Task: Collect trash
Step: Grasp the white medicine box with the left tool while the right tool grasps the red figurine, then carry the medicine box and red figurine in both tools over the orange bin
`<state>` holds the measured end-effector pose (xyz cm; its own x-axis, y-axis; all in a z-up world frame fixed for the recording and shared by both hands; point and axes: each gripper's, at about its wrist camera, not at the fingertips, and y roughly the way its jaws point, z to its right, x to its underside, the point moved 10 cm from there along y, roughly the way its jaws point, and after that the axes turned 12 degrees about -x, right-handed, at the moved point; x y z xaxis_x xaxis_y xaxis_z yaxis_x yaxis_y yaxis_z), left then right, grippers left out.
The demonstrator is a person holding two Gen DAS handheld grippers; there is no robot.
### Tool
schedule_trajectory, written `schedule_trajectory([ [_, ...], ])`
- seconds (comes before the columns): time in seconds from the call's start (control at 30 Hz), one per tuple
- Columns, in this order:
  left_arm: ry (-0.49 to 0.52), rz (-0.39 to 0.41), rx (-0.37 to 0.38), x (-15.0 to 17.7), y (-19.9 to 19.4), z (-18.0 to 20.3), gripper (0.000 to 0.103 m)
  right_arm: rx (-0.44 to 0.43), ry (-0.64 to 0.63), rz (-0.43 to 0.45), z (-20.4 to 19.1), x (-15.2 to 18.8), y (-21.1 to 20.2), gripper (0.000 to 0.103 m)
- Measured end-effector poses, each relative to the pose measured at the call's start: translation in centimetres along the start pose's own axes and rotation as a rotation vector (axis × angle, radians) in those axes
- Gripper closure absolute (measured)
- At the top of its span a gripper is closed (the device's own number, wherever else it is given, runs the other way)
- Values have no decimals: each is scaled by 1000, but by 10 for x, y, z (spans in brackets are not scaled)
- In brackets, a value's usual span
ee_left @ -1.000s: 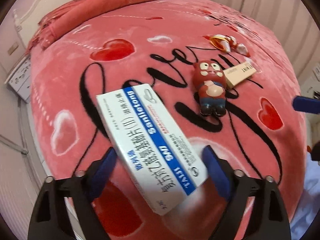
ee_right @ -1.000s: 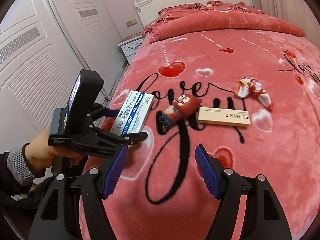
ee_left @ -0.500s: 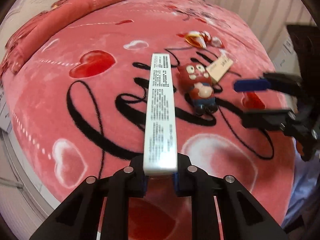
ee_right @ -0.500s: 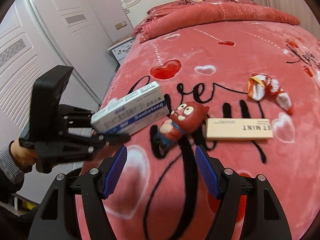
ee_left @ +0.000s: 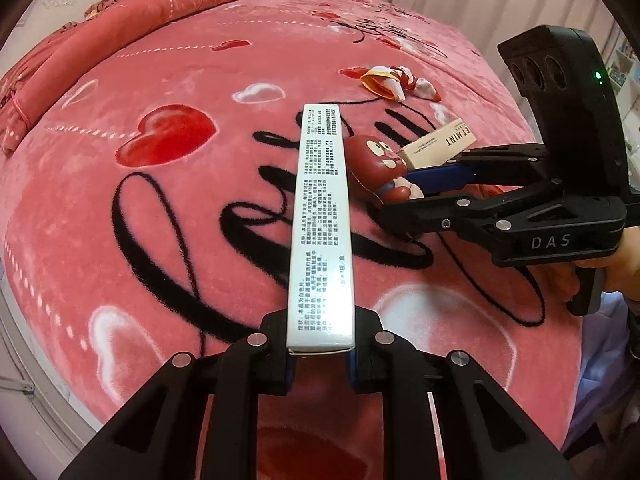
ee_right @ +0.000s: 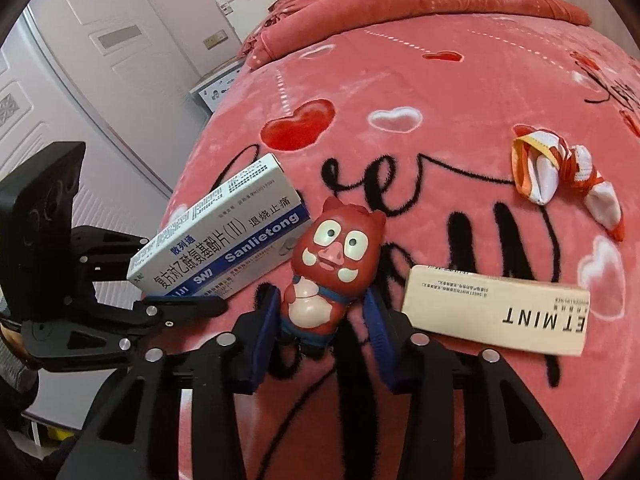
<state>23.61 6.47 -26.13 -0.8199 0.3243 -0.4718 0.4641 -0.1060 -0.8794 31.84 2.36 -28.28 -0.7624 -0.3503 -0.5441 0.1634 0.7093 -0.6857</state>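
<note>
My left gripper [ee_left: 320,364] is shut on a white and blue medicine box [ee_left: 320,220], held on edge above the pink blanket; the right wrist view shows the same box [ee_right: 224,248] at the left. A red cartoon pig toy [ee_right: 332,264] lies on the blanket between the blue pads [ee_right: 266,336] of my right gripper [ee_right: 322,320]. Its jaws are closing around the toy's lower body, with a thin gap still showing on the right side. A beige mint box [ee_right: 496,312] lies just right of the toy, and a crumpled orange and white wrapper [ee_right: 560,172] lies farther back.
A pink heart-pattern blanket [ee_right: 460,92] covers the bed, with a rolled red quilt [ee_right: 420,0] at the headboard. A nightstand [ee_right: 216,88] and white wardrobe doors [ee_right: 80,80] stand to the left of the bed. A person's hand [ee_left: 624,256] holds the right gripper.
My left gripper shut on the medicine box, lifted it and turned it on edge. My right gripper came forward and down over the pig toy, and its jaws narrowed.
</note>
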Motion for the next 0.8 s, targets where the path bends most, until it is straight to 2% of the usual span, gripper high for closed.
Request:
schedule_trajectory([
  [0.13, 16, -3, -5, -1, -1, 2, 83, -9, -28, -4, -5, 1, -5, 66],
  [0.33, 50, 10, -11, -2, -20, 15, 83, -22, -55, 6, -19, 10, -33, 66],
  [0.63, 120, 39, -7, 5, -67, 58, 83, -41, -122, 8, -56, 48, -102, 66],
  [0.8, 180, 44, -3, 17, -88, 88, 83, -14, -139, 26, -65, 75, -146, 66],
])
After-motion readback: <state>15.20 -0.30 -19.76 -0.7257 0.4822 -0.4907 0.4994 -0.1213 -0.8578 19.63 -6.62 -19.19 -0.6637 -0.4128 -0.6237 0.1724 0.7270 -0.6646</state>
